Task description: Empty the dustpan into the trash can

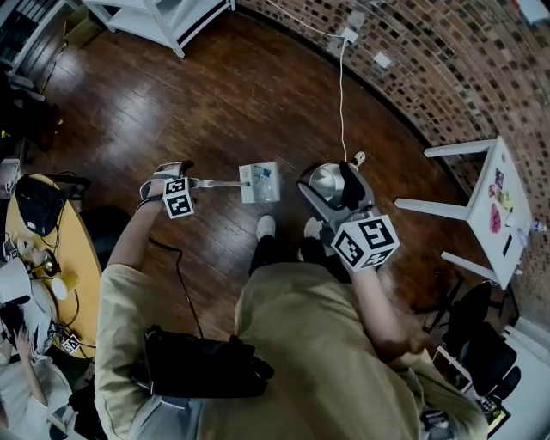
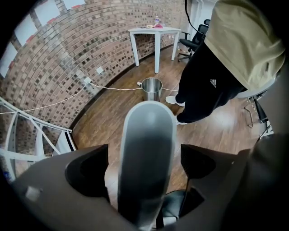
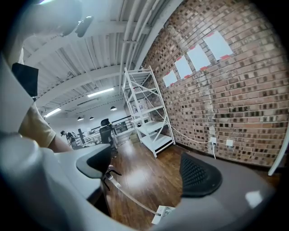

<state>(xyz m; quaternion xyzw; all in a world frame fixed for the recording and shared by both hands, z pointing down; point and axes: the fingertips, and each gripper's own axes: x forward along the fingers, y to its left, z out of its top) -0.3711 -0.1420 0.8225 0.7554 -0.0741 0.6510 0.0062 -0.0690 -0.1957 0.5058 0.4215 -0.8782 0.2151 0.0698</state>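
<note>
A long-handled dustpan (image 1: 259, 182) stands on the wood floor just ahead of the person's shoes. Its thin handle (image 1: 219, 183) runs left to my left gripper (image 1: 176, 182). In the left gripper view the handle's rounded grey end (image 2: 146, 153) stands up between the jaws, with a narrow gap at each pad, so my left gripper (image 2: 144, 168) is open around it. The silver trash can (image 1: 326, 180) (image 2: 151, 88) stands to the right of the pan. My right gripper (image 1: 344, 187) (image 3: 149, 171) hovers over the can, open and empty. The right gripper view shows the dustpan (image 3: 162, 214) low on the floor.
A white table (image 1: 494, 206) (image 2: 153, 31) stands by the brick wall at right. A white cable (image 1: 344, 94) runs from the wall socket to the can. White shelving (image 1: 163, 17) (image 3: 149, 117) lies farther off, a round yellow table (image 1: 73, 258) at left, an office chair (image 1: 481, 344) behind.
</note>
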